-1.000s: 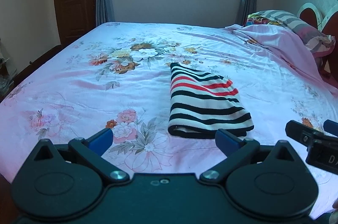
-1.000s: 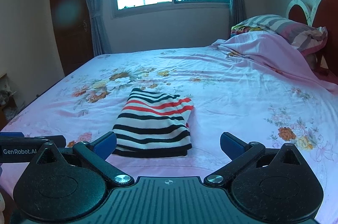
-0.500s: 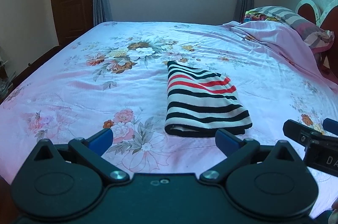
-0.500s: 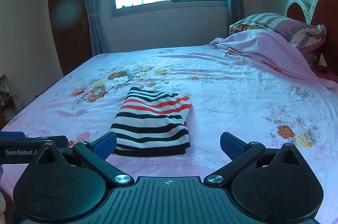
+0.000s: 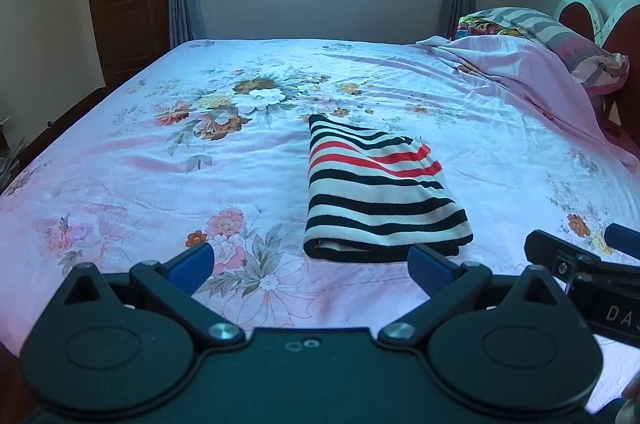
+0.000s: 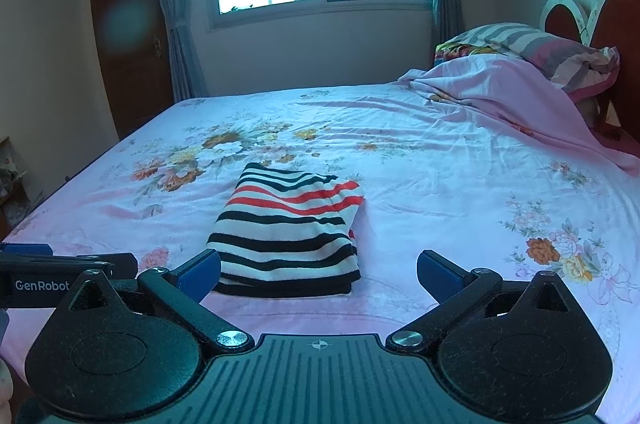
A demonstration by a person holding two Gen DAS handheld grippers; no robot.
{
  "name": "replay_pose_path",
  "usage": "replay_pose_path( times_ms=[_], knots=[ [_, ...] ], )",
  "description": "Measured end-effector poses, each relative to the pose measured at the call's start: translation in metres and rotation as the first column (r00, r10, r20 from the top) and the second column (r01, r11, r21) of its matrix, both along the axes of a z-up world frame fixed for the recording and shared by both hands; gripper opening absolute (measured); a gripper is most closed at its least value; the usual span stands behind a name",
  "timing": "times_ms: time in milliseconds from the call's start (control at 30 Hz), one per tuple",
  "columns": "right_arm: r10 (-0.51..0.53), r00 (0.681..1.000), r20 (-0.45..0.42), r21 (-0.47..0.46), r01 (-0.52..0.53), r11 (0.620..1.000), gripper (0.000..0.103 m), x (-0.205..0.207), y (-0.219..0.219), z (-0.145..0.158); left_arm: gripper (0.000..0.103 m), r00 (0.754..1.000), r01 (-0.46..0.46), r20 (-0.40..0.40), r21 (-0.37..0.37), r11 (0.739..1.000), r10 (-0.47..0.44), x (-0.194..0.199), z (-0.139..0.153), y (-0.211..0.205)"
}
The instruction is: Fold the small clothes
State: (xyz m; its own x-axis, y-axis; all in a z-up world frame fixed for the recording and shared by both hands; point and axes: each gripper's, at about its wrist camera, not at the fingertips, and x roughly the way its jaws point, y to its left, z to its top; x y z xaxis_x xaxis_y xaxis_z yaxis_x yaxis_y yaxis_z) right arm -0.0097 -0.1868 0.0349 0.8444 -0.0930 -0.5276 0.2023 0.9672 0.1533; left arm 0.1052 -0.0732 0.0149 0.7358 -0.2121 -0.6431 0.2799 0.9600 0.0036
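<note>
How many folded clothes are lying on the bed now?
1. One striped garment lies folded on the floral bed sheet, near the bed's front edge, just beyond both open grippers. More could be hidden under the pink blanket.

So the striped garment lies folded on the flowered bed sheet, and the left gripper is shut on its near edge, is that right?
Not quite. The striped garment does lie folded on the bed sheet, but the left gripper is open and holds nothing; the left wrist view shows this.
</note>
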Motion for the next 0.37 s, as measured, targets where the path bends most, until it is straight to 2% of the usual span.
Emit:
replay_pose_path(
  times_ms=[133,233,367],
  knots=[
    [-0.002,1.000,-0.005,0.000,0.002,1.000,0.103,0.003,0.000,-0.002,0.101,1.000,0.022,-0.003,-0.001,1.000,-0.022,0.003,-0.002,-0.002],
    [0.003,1.000,-0.004,0.005,-0.003,1.000,0.103,0.005,-0.001,-0.004,0.096,0.996,0.072,0.046,-0.018,0.997,-0.071,0.000,-0.002,-0.003],
    [0.007,1.000,-0.008,0.002,-0.007,1.000,0.103,0.010,0.000,-0.005,0.095,0.991,0.082,0.100,0.034,0.996,-0.085,0.000,-0.001,-0.014]
  ],
)
